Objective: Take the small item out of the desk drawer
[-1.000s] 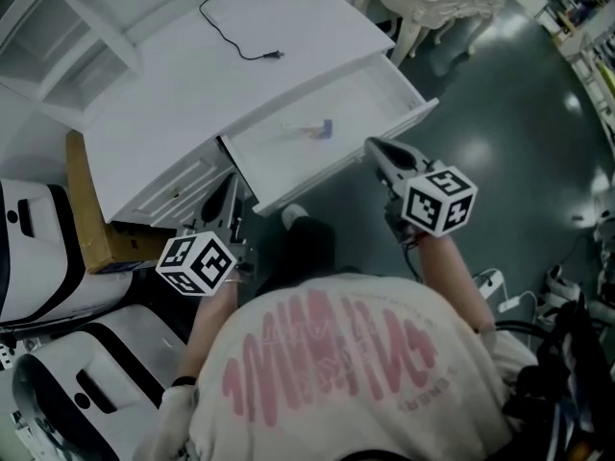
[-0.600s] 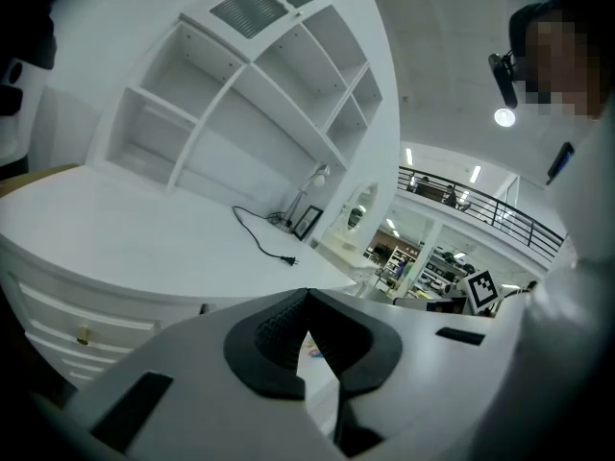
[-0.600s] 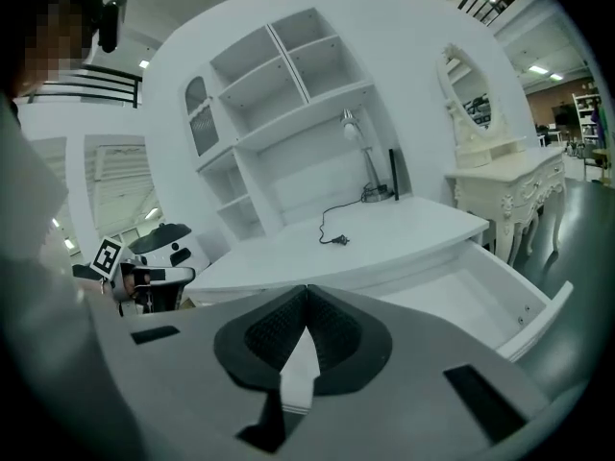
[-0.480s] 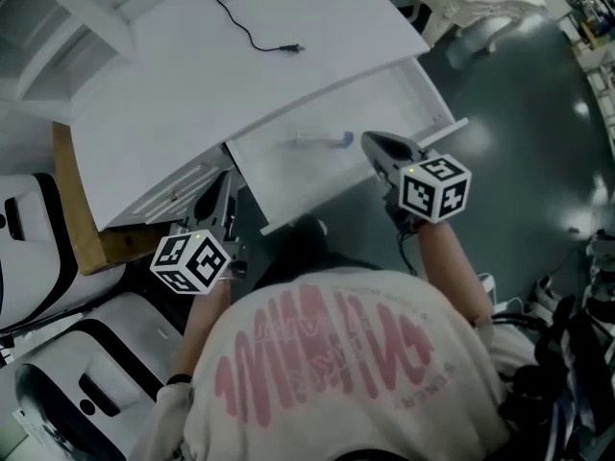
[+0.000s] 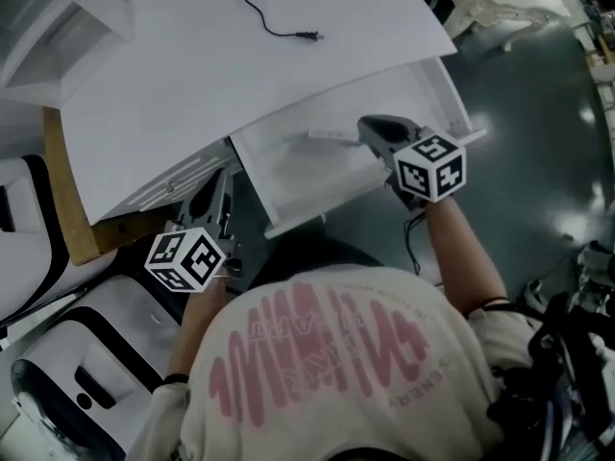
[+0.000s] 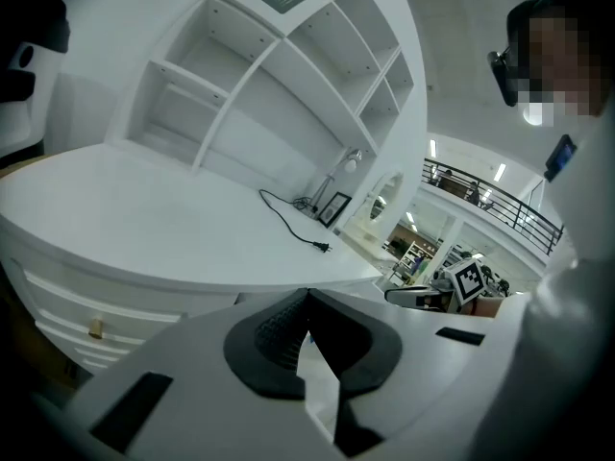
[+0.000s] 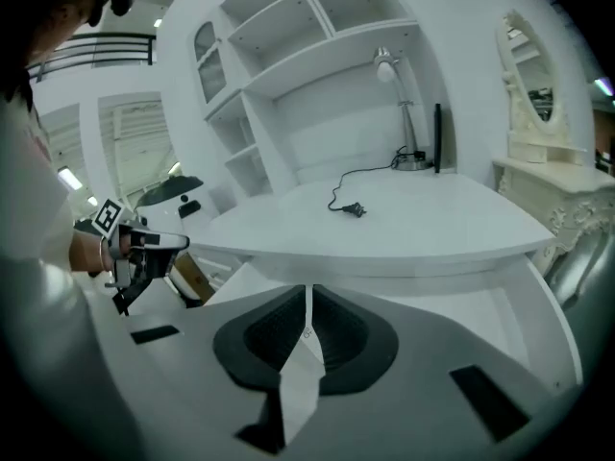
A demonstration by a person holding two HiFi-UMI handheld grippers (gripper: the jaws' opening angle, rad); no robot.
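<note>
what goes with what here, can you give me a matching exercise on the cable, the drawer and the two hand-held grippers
Things:
1. black cable
2. drawer
3. right hand-held gripper
4. left hand-held gripper

Places or states:
a. pulled open
b. held low, left of the drawer, jaws together
c. lying on the desk top
d. over the open drawer, jaws together

Pairs: 1-c, 2-a, 3-d, 4-b
</note>
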